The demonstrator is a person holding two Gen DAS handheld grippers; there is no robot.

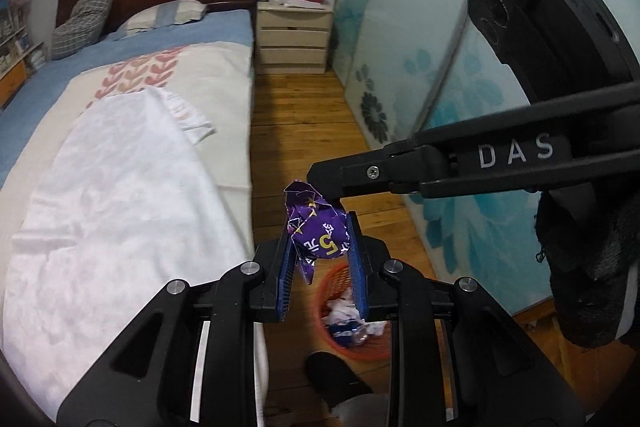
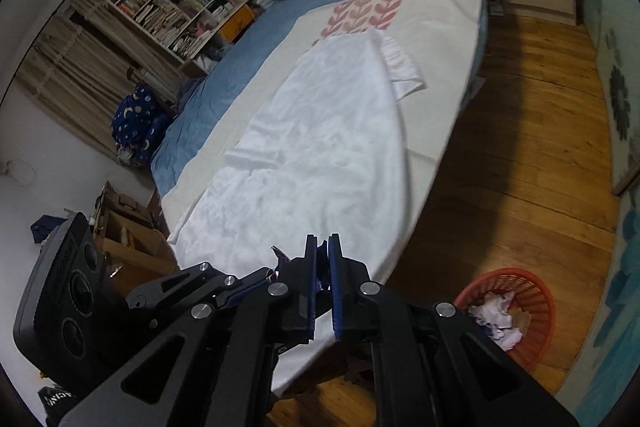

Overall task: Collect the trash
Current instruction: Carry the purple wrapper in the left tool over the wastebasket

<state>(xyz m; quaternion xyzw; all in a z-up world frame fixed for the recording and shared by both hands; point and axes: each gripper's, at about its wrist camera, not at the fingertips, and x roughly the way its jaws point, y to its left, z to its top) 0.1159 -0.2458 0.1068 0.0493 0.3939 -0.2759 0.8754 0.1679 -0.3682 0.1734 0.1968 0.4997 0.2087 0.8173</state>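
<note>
My left gripper (image 1: pixel 320 247) is shut on a crumpled purple wrapper (image 1: pixel 316 231) with yellow stars, held above the floor beside the bed. Below it stands an orange mesh trash basket (image 1: pixel 340 341) with crumpled paper inside; it also shows in the right wrist view (image 2: pixel 536 307). My right gripper (image 2: pixel 323 251) is nearly closed, and a sliver of the purple wrapper (image 2: pixel 320 281) shows between its blue pads. In the left wrist view the right gripper (image 1: pixel 320 177) reaches in from the right, its tip touching the wrapper's top.
A bed (image 1: pixel 224 99) with white and blue covers fills the left. A wooden floor strip (image 1: pixel 304 115) runs between the bed and a floral sliding door (image 1: pixel 440 75). A nightstand (image 1: pixel 294 39) stands at the far end. A dark slipper (image 1: pixel 336 375) lies near the basket.
</note>
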